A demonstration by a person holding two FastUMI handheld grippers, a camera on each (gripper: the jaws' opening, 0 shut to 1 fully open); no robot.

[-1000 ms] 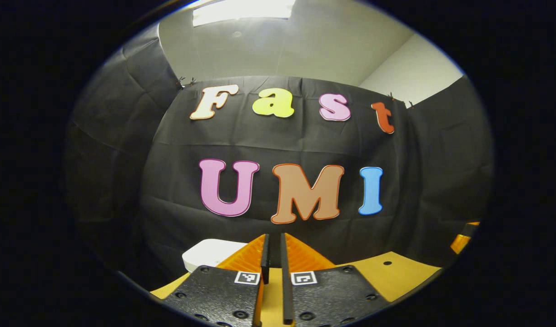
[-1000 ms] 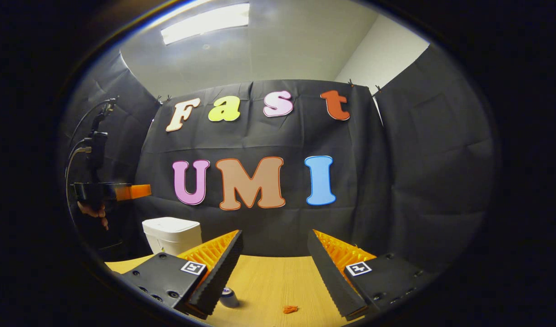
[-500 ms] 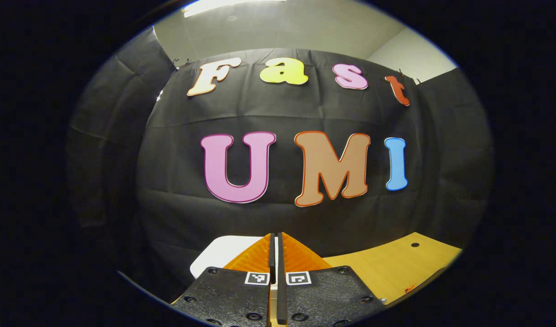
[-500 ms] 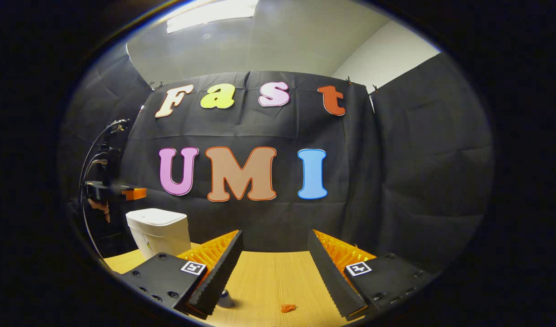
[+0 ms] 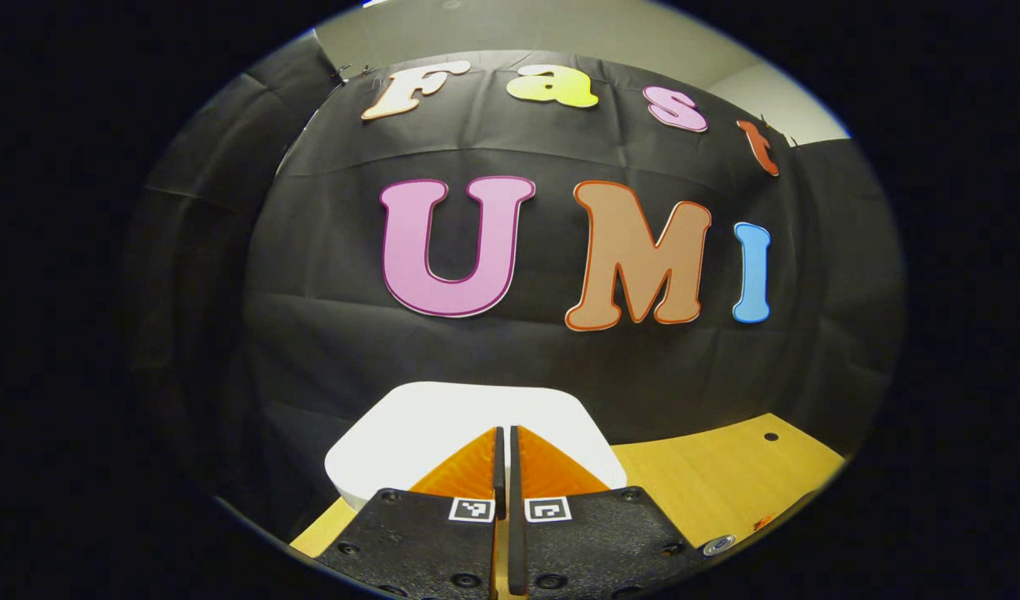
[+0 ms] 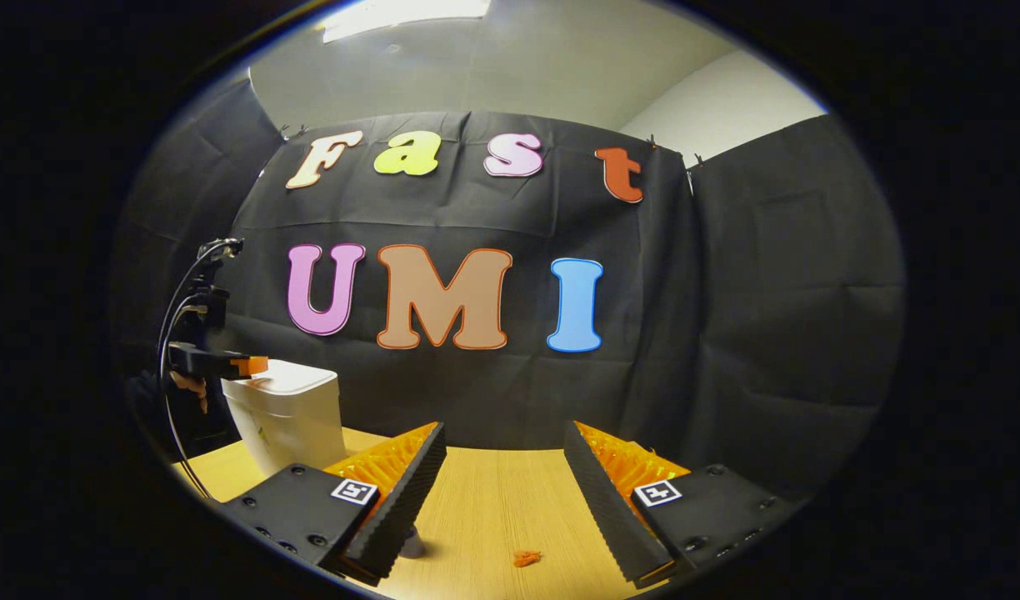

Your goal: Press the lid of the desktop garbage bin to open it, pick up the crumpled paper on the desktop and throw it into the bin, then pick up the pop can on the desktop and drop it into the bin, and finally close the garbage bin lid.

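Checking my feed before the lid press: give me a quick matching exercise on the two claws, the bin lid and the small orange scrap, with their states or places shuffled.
Things:
1. left claw
2. right claw
3. bin lid
4. small orange scrap

States or places:
A. lying on the wooden table, ahead of the right claw
B. open, empty, above the table
C. shut, empty, over the bin's top
D. white, down on the bin

Pairs: 1-C, 2-B, 3-D, 4-A. Whether the left claw touches the lid cannot be told.
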